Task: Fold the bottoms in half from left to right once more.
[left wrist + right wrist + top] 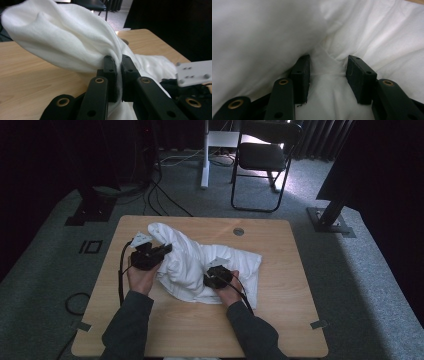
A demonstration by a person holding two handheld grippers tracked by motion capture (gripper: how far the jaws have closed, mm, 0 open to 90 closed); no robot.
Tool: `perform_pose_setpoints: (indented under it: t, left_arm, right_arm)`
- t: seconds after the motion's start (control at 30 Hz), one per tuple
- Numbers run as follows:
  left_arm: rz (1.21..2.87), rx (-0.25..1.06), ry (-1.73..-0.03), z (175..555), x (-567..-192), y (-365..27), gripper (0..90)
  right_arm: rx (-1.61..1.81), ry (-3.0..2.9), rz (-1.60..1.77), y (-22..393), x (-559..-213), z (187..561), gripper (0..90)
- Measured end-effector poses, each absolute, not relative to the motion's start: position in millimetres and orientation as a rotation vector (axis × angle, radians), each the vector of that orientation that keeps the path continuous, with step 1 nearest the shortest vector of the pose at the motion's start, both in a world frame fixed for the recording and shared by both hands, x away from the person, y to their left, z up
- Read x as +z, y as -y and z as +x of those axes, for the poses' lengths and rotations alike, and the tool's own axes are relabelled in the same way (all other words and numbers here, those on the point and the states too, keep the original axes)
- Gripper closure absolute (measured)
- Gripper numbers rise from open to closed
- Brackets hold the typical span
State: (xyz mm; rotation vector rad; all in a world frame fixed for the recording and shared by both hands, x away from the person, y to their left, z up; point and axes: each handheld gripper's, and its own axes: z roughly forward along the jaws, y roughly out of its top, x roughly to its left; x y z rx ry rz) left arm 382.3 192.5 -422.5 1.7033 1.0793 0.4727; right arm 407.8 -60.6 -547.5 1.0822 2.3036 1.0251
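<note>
A white cloth lies crumpled across the middle of the wooden table. My left gripper is shut on a bunched part of it near its left side and holds that part raised off the table. In the left gripper view the cloth balloons upward from the pinched jaws of the gripper. My right gripper is pushed into the cloth lower down, on its right part. In the right gripper view the gripper stands open, and a fold of the cloth lies between its spread jaws.
A round grommet hole sits near the table's far edge. Beyond the table stand a black folding chair and a white desk leg, with cables on the grey carpet. Bare wood lies in front of the cloth and at the right.
</note>
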Motion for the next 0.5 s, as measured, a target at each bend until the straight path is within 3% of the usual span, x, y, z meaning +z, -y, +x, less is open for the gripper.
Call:
perform_pose_setpoints:
  t: [0.37,0.5]
  left_arm:
    - [1.744,0.451,-1.006,385,-419,-165,85.8]
    - [1.757,0.456,-1.003,386,-421,-162,85.7]
  right_arm:
    - [1.089,-2.355,0.997,34,-548,400,53.4]
    - [1.18,-2.376,0.918,41,-532,393,49.1]
